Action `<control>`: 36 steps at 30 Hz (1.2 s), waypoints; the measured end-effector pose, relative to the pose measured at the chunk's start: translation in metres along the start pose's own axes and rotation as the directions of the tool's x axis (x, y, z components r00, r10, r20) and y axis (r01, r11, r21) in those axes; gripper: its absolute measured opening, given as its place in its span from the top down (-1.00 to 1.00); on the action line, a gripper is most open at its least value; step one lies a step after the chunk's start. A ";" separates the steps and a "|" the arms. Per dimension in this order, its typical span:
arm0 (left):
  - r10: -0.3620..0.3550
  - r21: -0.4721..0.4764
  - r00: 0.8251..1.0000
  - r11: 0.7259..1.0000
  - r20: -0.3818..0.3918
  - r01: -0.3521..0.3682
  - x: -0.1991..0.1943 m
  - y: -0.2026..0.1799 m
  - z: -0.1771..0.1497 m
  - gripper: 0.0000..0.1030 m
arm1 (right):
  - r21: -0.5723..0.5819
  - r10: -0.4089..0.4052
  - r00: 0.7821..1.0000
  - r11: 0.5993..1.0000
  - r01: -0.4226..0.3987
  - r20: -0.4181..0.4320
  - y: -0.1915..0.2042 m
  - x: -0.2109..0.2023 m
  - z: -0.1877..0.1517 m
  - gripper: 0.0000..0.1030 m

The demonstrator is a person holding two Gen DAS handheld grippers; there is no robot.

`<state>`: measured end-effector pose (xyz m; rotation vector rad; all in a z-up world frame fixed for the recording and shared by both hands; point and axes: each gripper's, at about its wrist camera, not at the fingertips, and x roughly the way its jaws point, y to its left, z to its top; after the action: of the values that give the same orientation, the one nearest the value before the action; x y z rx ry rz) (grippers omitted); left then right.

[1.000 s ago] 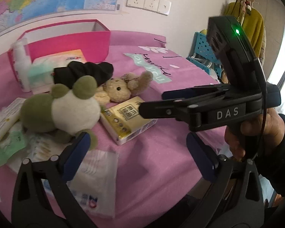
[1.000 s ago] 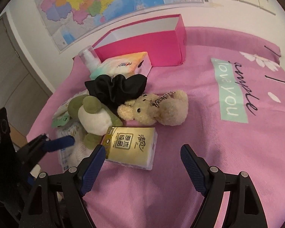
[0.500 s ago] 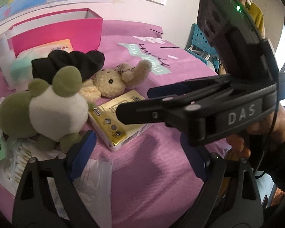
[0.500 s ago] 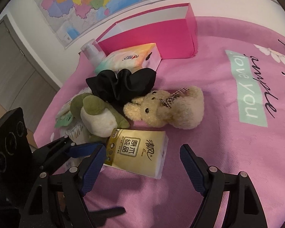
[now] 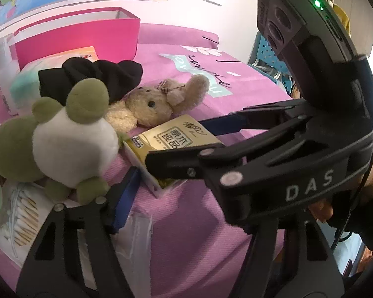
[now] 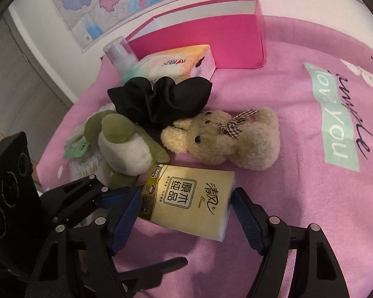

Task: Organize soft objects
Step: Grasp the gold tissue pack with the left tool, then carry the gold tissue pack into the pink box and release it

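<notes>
A gold tissue pack (image 6: 194, 196) lies on the pink cloth between the pads of my right gripper (image 6: 186, 218), whose jaws are closing; the pack shows no squeeze. My left gripper (image 5: 184, 193) comes in from the left with its jaws closing too. The pack's near corner (image 5: 159, 191) sits between them, and the right gripper hides its right finger. Just beyond the pack lie a green-and-white frog plush (image 6: 121, 149), a beige teddy bear (image 6: 223, 139) and a black scrunchie (image 6: 161, 99).
An open pink box (image 6: 211, 42) stands at the back by the wall, with a pastel tissue pack (image 6: 176, 64) and a pump bottle (image 6: 119, 54) in front of it. Cotton-swab packets (image 5: 20, 206) lie under the frog near the table's left edge.
Both grippers have come in closer to the gold pack. The right gripper's fingers now straddle it. The left gripper's jaws have narrowed markedly.
</notes>
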<state>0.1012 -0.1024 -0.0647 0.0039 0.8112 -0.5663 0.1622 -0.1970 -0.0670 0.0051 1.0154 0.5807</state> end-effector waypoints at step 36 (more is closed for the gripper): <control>0.064 0.035 0.988 0.997 0.143 -0.070 -0.040 0.002 0.043 -0.23 | 0.011 0.018 0.990 1.000 -0.020 0.140 0.004 -0.049 0.017 0.28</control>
<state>0.1089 -0.0910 -0.0077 0.0275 0.6585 -0.5130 0.1548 -0.2120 -0.0180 0.0656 0.8837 0.5838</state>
